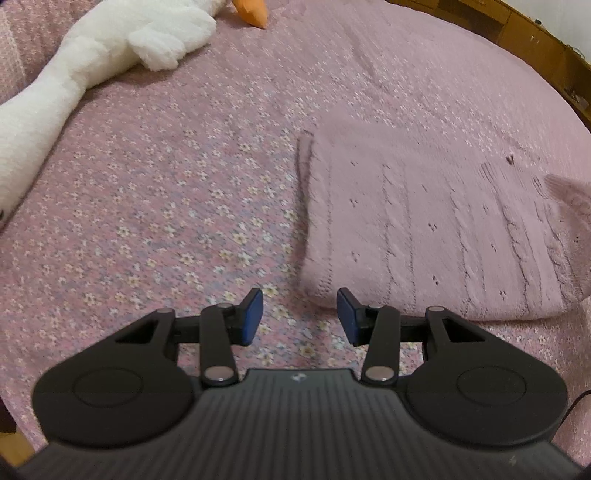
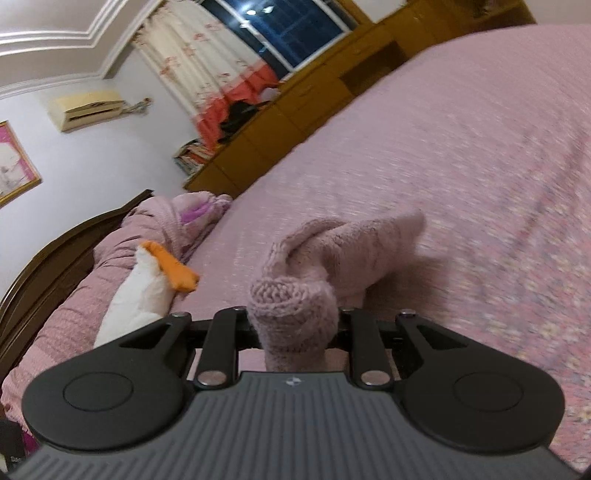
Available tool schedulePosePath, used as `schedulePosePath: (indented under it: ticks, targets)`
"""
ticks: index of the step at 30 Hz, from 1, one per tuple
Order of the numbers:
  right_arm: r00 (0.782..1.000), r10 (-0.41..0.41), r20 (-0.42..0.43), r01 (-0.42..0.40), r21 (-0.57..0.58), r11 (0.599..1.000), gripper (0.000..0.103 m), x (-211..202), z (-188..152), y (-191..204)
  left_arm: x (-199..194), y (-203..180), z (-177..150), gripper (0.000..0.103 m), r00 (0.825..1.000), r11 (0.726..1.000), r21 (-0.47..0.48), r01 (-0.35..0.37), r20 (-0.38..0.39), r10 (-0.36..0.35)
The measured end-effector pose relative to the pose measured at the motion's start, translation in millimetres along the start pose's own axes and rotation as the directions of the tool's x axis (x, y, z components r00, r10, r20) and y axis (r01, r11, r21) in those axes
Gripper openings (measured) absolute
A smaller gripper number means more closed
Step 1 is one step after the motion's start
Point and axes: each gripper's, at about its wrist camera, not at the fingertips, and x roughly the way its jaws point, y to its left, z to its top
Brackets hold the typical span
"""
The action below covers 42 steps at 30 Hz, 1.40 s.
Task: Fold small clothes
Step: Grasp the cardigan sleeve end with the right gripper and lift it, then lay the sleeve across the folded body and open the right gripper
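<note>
A small pink knitted sweater (image 1: 413,229) lies flat on the flowered pink bedspread (image 1: 166,206), right of centre in the left wrist view. My left gripper (image 1: 300,314) is open and empty, just above the bedspread at the sweater's near left corner. In the right wrist view my right gripper (image 2: 293,325) is shut on a bunched part of the sweater (image 2: 295,295) and holds it lifted above the bed; its fingertips are hidden by the knit. The lifted part also shows at the right edge of the left wrist view (image 1: 570,206).
A white plush goose (image 1: 99,62) with an orange beak (image 1: 253,11) lies along the far left of the bed. A bundled pink blanket (image 2: 166,221) sits by the dark headboard (image 2: 55,251). Wooden cabinets (image 2: 295,110) run along the bed's far side.
</note>
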Motion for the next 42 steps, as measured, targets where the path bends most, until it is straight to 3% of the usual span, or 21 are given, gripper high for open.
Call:
schedulePosePath:
  ticks: [15, 23, 29, 32, 34, 36, 42]
  targets:
    - [0.980, 0.178, -0.090, -0.190, -0.152, 0.970, 0.023, 35, -20, 148, -16, 35, 6, 0.046, 0.999, 0.998, -0.070, -0.005, 0.048, 0.008]
    - [0.945, 0.188, -0.270, -0.257, -0.249, 0.934, 0.023, 78, -89, 208, -14, 54, 5, 0.046, 0.998, 0.995, -0.099, -0.007, 0.054, 0.013]
    - [0.908, 0.084, -0.410, -0.260, -0.397, 0.880, 0.023, 114, -156, 228, -10, 61, 7, 0.046, 0.998, 0.995, -0.100, 0.007, 0.057, -0.001]
    - [0.900, 0.054, -0.433, -0.263, -0.438, 0.860, 0.030, 116, -178, 229, -9, 62, 12, 0.046, 0.997, 0.995, -0.099, 0.028, 0.073, -0.021]
    - [0.900, 0.063, -0.431, -0.272, -0.445, 0.853, 0.047, 109, -181, 231, -8, 62, 16, 0.046, 0.996, 0.994, -0.097, 0.044, 0.085, -0.036]
    - [0.894, 0.074, -0.441, -0.289, -0.443, 0.849, 0.056, 105, -182, 235, -8, 59, 21, 0.046, 0.994, 0.994, -0.093, 0.062, 0.096, -0.053]
    - [0.889, 0.101, -0.447, -0.308, -0.418, 0.855, 0.066, 76, -173, 234, -6, 40, 38, 0.049, 0.980, 0.986, -0.057, 0.154, 0.139, -0.145]
